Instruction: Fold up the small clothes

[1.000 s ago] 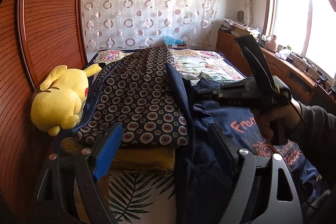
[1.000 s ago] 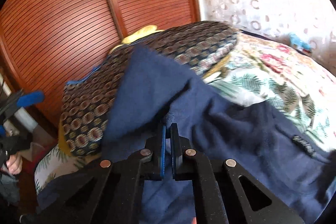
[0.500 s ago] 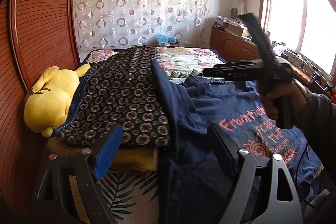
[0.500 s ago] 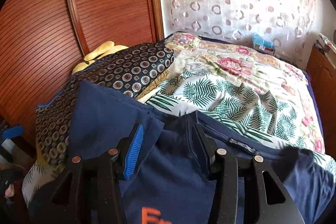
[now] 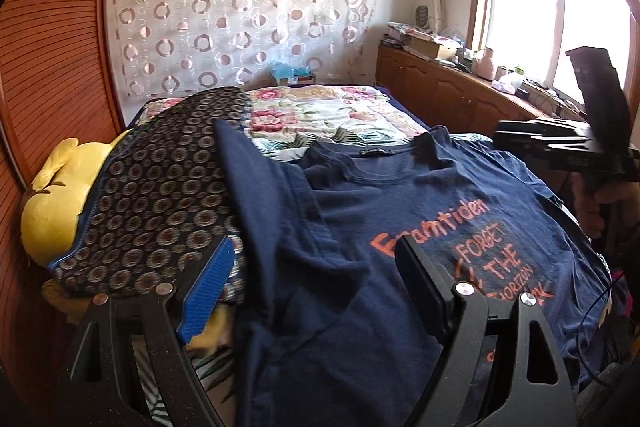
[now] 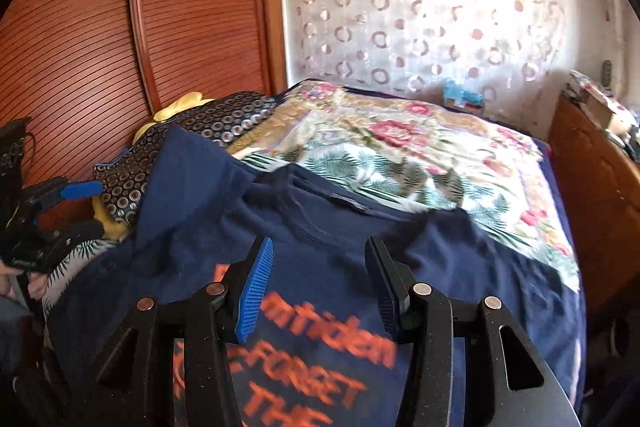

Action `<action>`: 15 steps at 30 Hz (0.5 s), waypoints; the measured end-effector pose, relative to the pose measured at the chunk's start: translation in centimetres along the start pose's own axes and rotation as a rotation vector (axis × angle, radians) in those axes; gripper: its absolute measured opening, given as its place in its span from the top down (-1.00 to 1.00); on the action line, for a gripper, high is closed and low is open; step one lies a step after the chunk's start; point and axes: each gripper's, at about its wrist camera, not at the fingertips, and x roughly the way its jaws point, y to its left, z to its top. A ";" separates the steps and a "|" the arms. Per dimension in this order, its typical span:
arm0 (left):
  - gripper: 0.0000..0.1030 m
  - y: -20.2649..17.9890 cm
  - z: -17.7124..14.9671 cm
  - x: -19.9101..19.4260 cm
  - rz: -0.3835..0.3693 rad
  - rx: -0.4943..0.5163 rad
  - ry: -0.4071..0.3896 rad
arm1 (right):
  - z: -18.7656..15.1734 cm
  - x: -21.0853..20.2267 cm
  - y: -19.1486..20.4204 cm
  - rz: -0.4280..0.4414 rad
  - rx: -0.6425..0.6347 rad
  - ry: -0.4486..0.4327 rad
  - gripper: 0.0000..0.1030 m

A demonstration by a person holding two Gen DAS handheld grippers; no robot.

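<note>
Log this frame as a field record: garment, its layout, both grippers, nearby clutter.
garment: navy T-shirt, orange print facing up
layout: spread on the floral bedspread, neckline toward the curtain; one sleeve lies up over the patterned pillow
left gripper: open, nothing between the pads, above the shirt's sleeve side
right gripper: open, nothing held, above the print
clutter: yellow plush toy beside the pillow, against the wooden wardrobe

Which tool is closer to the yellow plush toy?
Left. The left tool hovers beside the yellow plush toy at the T-shirt's edge; the right tool is across the shirt, farther away.
</note>
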 end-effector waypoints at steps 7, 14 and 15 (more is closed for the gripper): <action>-0.61 -1.8 -0.1 1.8 -0.020 0.018 0.025 | -3.3 -3.7 -0.9 -0.159 0.042 -0.074 0.03; -0.61 -3.3 -0.6 3.9 -0.043 0.027 0.071 | -6.5 -6.2 -1.8 -0.304 0.072 -0.133 0.03; -0.61 -3.5 -0.6 4.2 -0.048 0.028 0.078 | -6.9 -6.5 -2.2 -0.316 0.083 -0.132 0.03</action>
